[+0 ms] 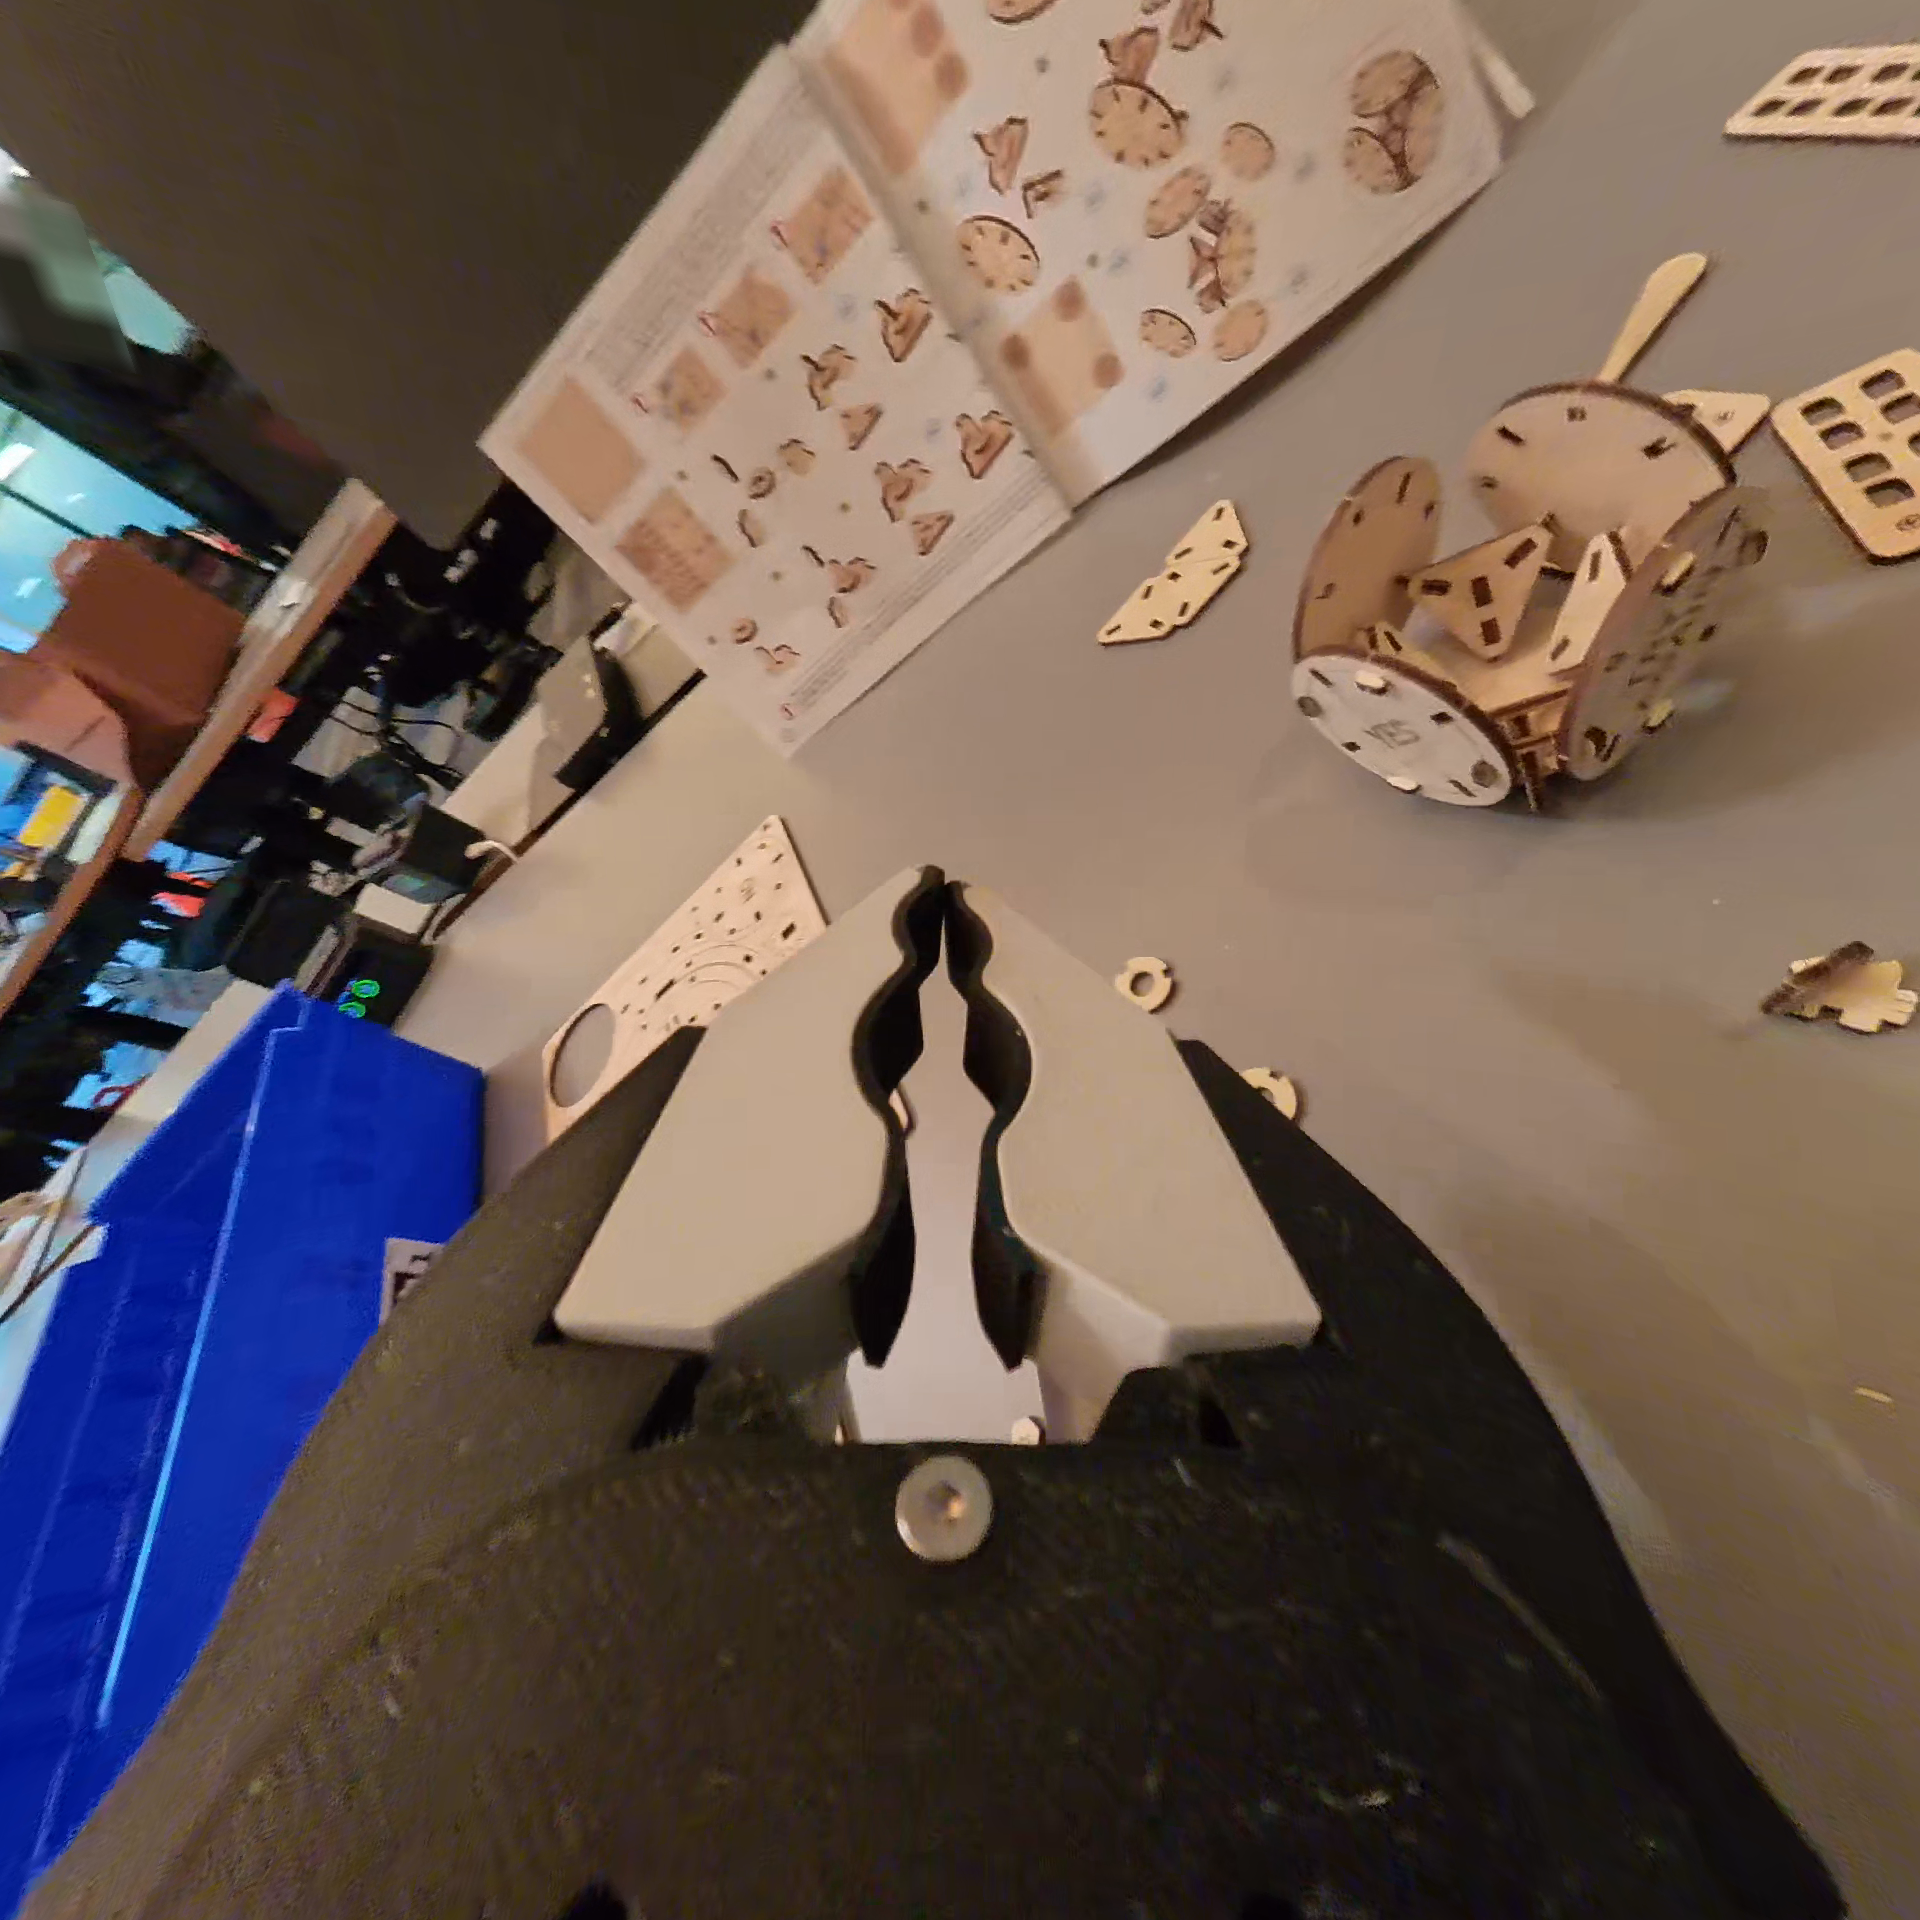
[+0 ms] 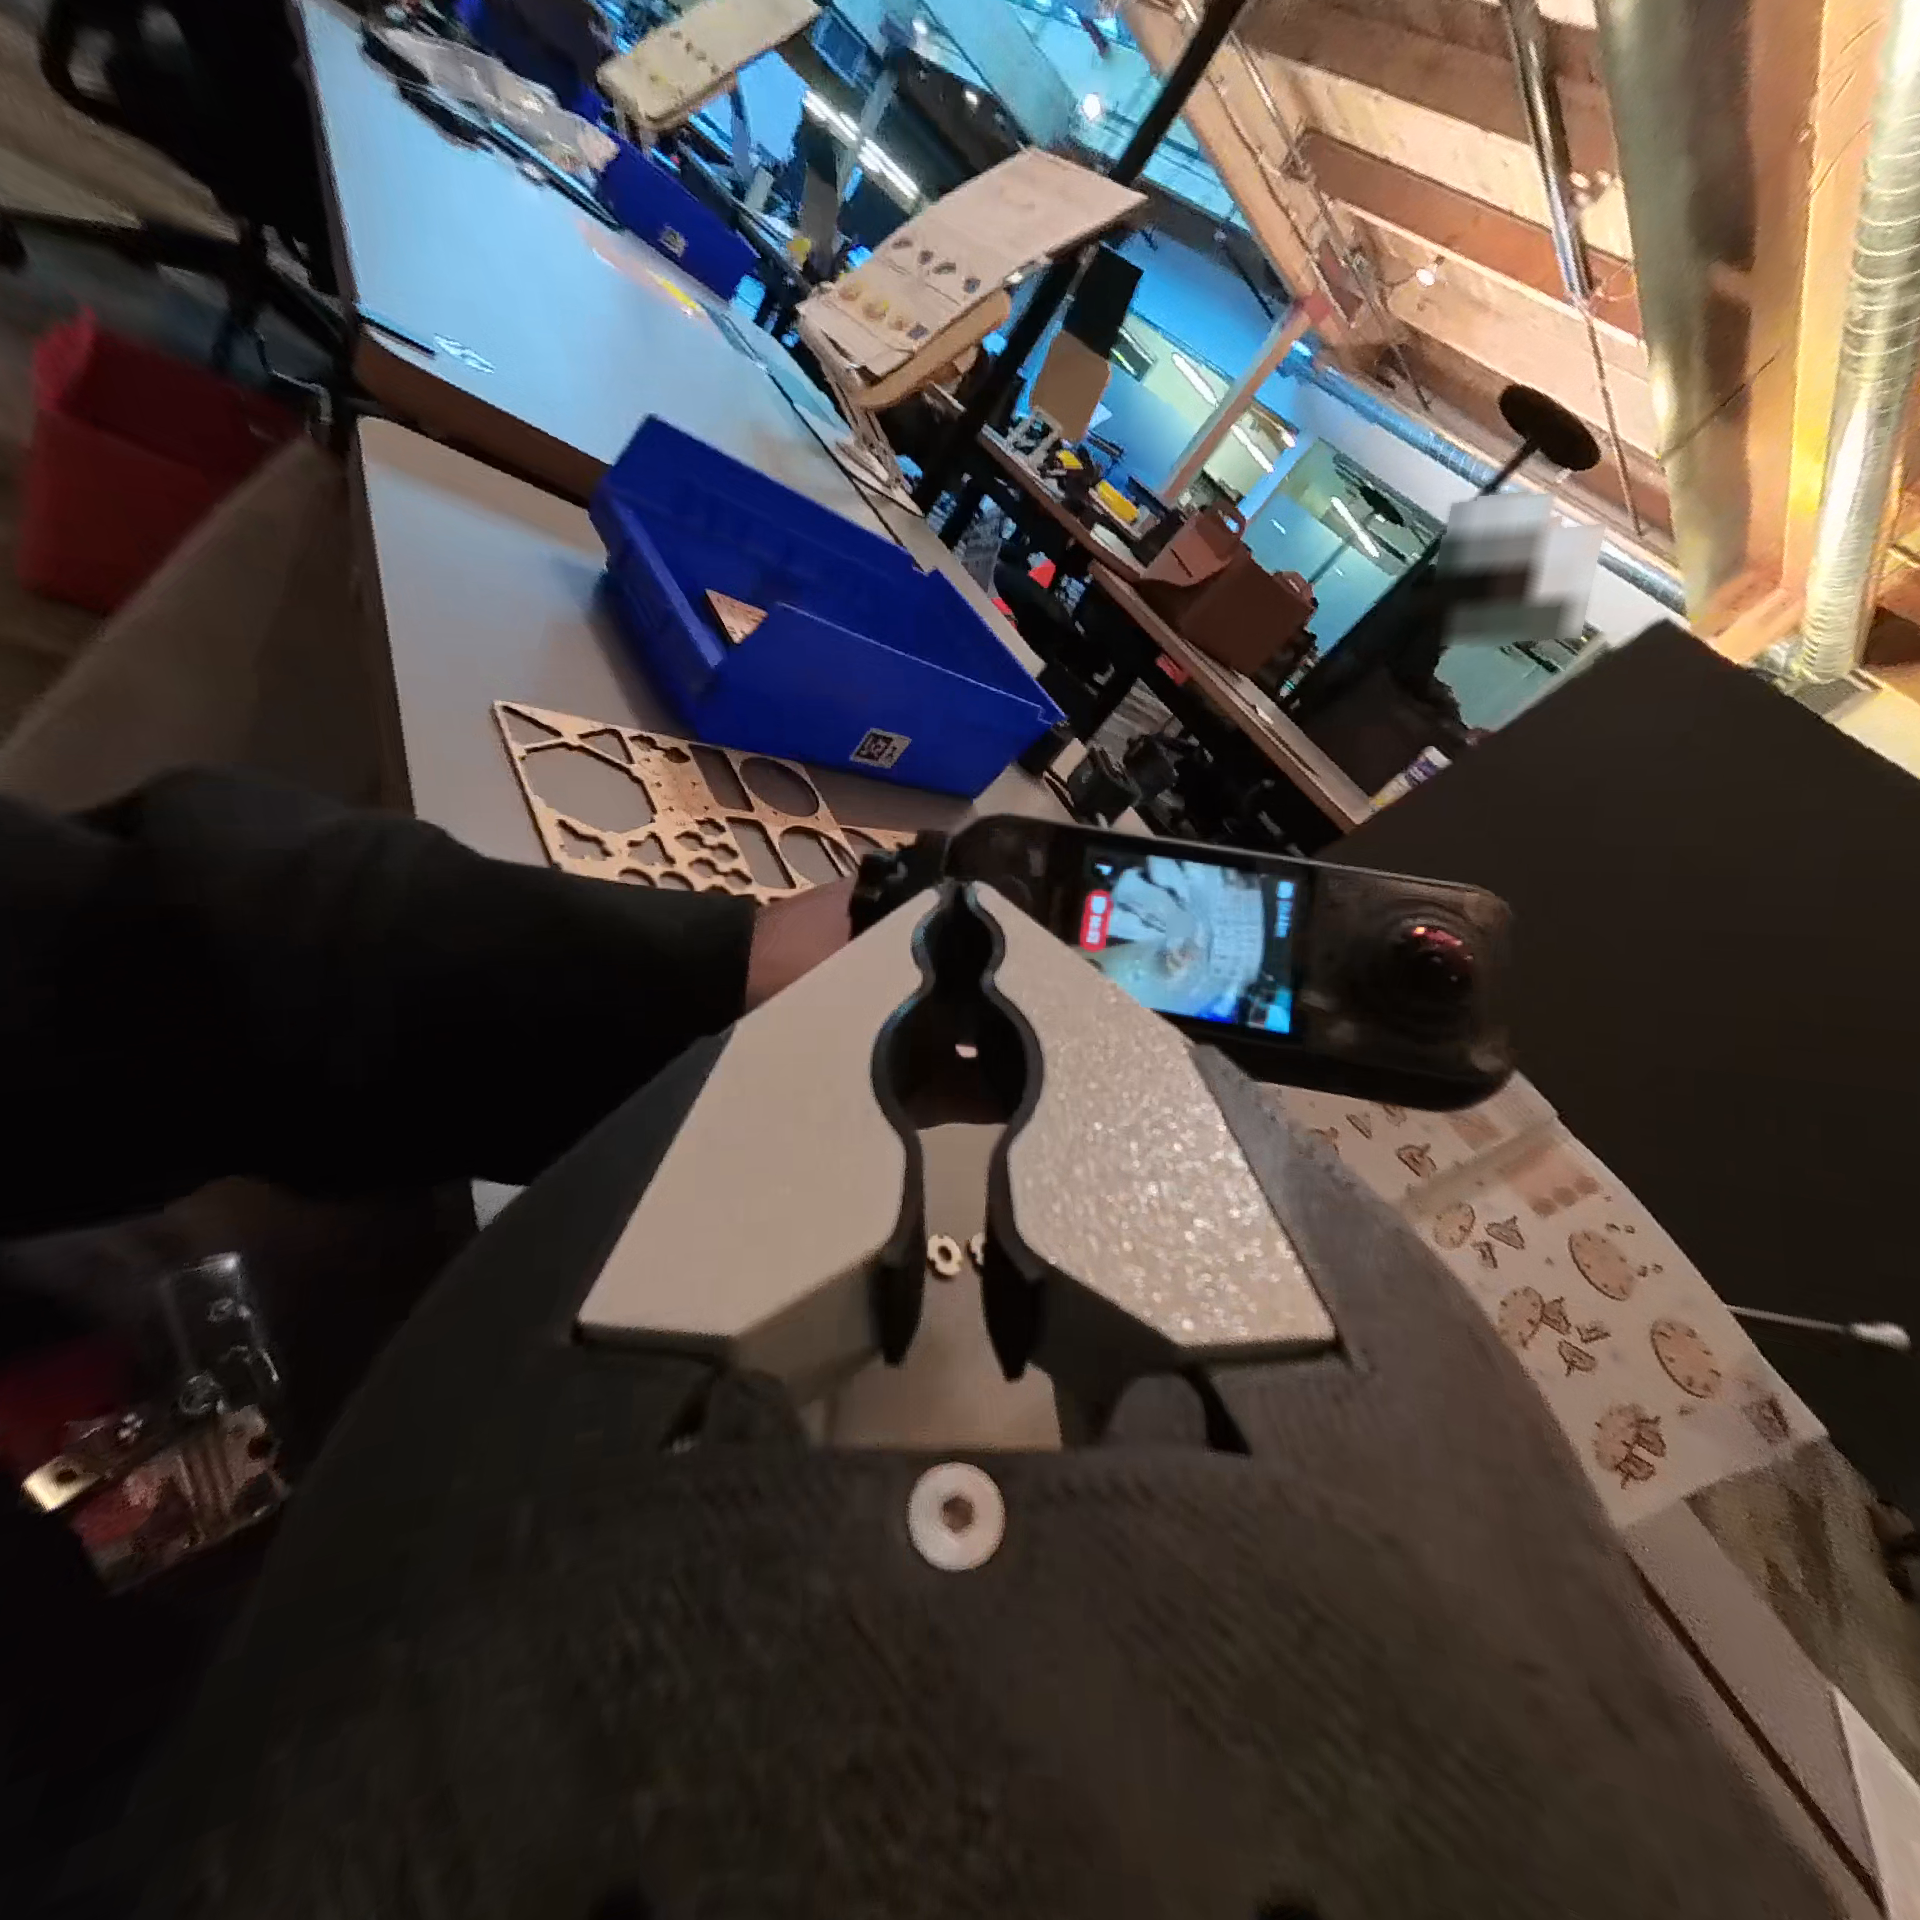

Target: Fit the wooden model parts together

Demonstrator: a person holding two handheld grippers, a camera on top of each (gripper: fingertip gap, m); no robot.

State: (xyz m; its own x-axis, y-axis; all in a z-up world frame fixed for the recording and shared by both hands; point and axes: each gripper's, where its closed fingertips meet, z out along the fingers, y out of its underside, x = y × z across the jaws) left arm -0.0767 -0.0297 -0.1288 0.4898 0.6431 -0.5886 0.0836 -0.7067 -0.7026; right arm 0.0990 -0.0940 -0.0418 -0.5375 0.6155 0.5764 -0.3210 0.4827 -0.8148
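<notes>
A grey table is seen in a workshop with further benches behind. On it are laid an open instruction sheet, a blue bin, a punched-out wooden sheet, and a part-built wooden model of slotted discs and triangles, well apart from both tongs. Left gripper and right gripper are both clenched on nothing; small wooden rings lie just beside the left one.

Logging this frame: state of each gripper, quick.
Left gripper: closed, fingertips together, holding nothing.
Right gripper: closed, tips together, holding nothing.
</notes>
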